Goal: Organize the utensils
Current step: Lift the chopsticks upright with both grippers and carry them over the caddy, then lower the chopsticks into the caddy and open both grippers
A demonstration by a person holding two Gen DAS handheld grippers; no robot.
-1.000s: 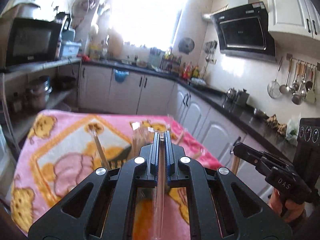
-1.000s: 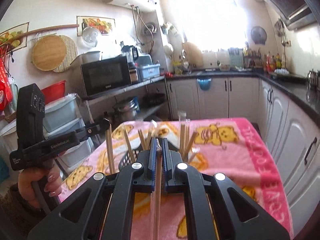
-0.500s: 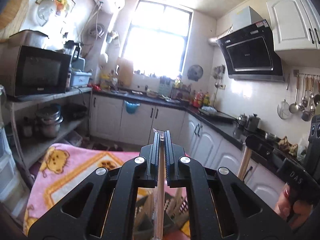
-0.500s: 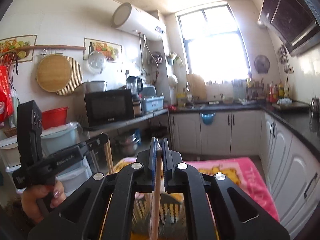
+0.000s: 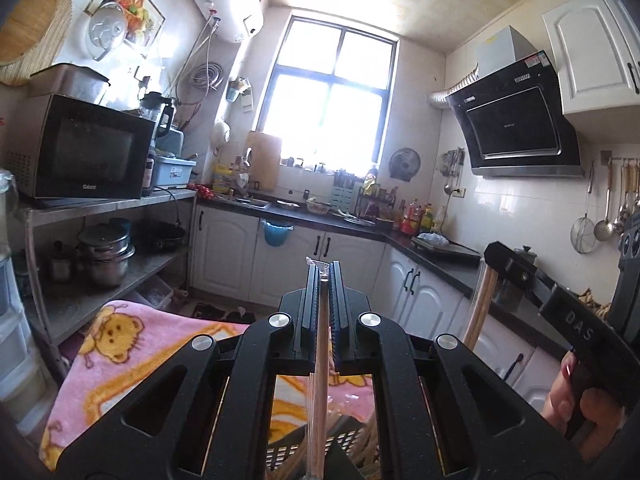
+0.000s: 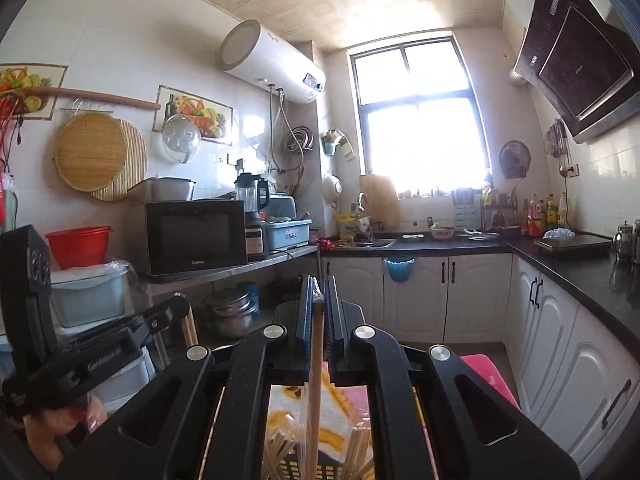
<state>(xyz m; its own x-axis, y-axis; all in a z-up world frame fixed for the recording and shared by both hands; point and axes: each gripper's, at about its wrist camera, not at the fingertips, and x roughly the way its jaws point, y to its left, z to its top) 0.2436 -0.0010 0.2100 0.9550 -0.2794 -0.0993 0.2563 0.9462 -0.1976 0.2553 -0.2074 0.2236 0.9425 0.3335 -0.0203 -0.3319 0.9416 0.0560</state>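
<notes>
Both grippers, tipped upward from a second ago when they faced the pink-blanketed bench (image 5: 132, 344), now hold wrapped chopsticks aloft, left gripper (image 5: 323, 280) and right gripper (image 6: 318, 294) each clenched on one above the black basket (image 6: 296, 468), apparently ready for sorting.

Left hand-held gripper (image 5: 323, 276): raised, level, pointing far; jaws nearly closed, pinching a thin stick between the pads. Right hand-held gripper (image 6: 317, 284): same pose, jaws pinched on a stick too. Left view: right hand (image 5: 576, 396) at near right, wrapped round its gripper's handle. Right view: left hand (image 6: 60, 432) at near left, gripping its handle, partly hidden.
</notes>
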